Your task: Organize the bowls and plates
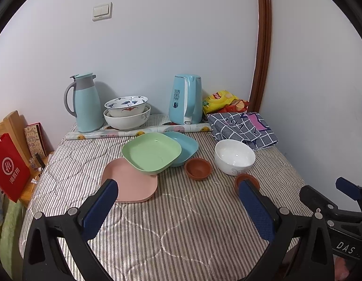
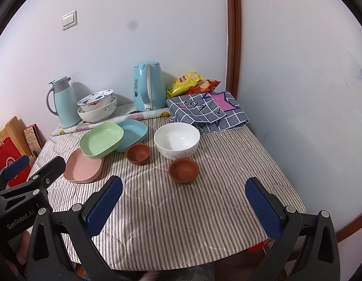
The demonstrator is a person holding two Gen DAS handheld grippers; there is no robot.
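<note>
On the striped tablecloth [image 1: 176, 222] a green plate [image 1: 151, 151] [image 2: 101, 139] leans over a pink plate [image 1: 136, 185] [image 2: 83, 167] and a blue plate [image 1: 186, 144] [image 2: 134, 132]. To their right stand a small brown bowl [image 1: 197, 168] [image 2: 138, 153], a white bowl [image 1: 234, 156] [image 2: 177, 141] and a second brown bowl [image 1: 247, 179] [image 2: 183, 169]. My left gripper [image 1: 178, 193] stands open near the pink plate, holding nothing. My right gripper [image 2: 184, 192] hangs open just short of the second brown bowl, empty too.
Along the back wall stand a thermos jug [image 1: 84, 103], two nested patterned bowls [image 1: 127, 112], a blue kettle [image 1: 185, 99], snack bags [image 1: 222, 100], a folded checked cloth [image 1: 242, 126] and a rolled sheet [image 1: 134, 132]. A red bag [image 1: 7, 166] stands left of the table.
</note>
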